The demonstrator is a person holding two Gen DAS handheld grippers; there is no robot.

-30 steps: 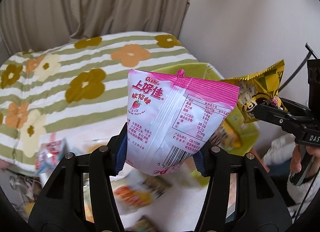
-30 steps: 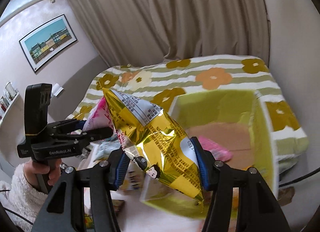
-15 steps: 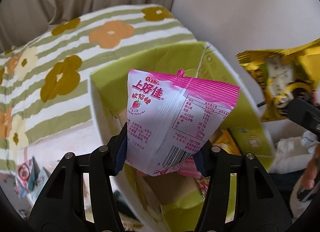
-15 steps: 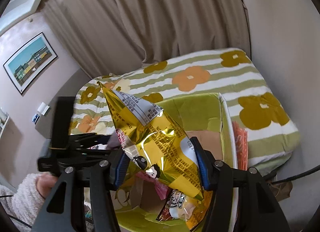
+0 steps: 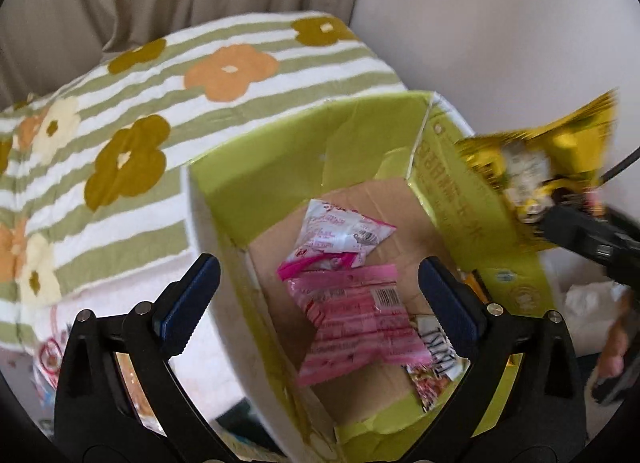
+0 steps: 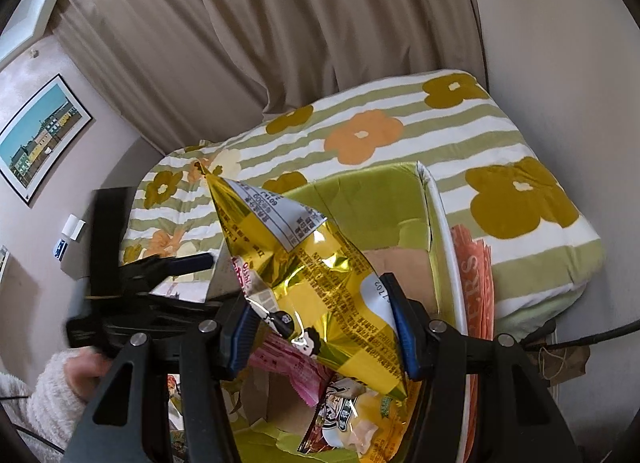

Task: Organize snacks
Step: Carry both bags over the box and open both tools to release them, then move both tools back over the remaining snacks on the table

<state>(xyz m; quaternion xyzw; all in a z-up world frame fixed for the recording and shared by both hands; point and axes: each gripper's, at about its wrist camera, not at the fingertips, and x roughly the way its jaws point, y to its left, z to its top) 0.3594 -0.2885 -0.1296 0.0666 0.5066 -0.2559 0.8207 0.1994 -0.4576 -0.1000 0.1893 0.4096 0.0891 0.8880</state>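
Left claw (image 5: 318,289) spread wide, nothing between its blue pads, hovering over the open green cardboard box (image 5: 256,159) with brown floor. Inside the box: a white-and-pink snack packet (image 5: 340,233) lying flat toward the back, a pink plastic snack bag (image 5: 360,327) with barcode in front of it and overlapping its lower edge, and a white-and-black printed packet (image 5: 438,347) partly under the pink bag's right corner.

Right claw (image 6: 324,329) pinching a shiny gold foil snack bag (image 6: 320,283) between both pads, bag tilted with its pointed sealed corner up-left, held above the box interior. Below it in the right wrist view: part of the pink bag and a yellow-and-red snack packet (image 6: 348,419) on the box floor. In the left wrist view the gold bag (image 5: 536,167) shows blurred over the box's right wall.

The box sits next to a bed with a green-and-white striped blanket with flower print (image 5: 120,103). Beige curtain (image 6: 280,43) behind the bed, framed picture of buildings (image 6: 40,135) on the wall at left. Orange paper sheets (image 6: 472,275) stand just beside the box's right wall.
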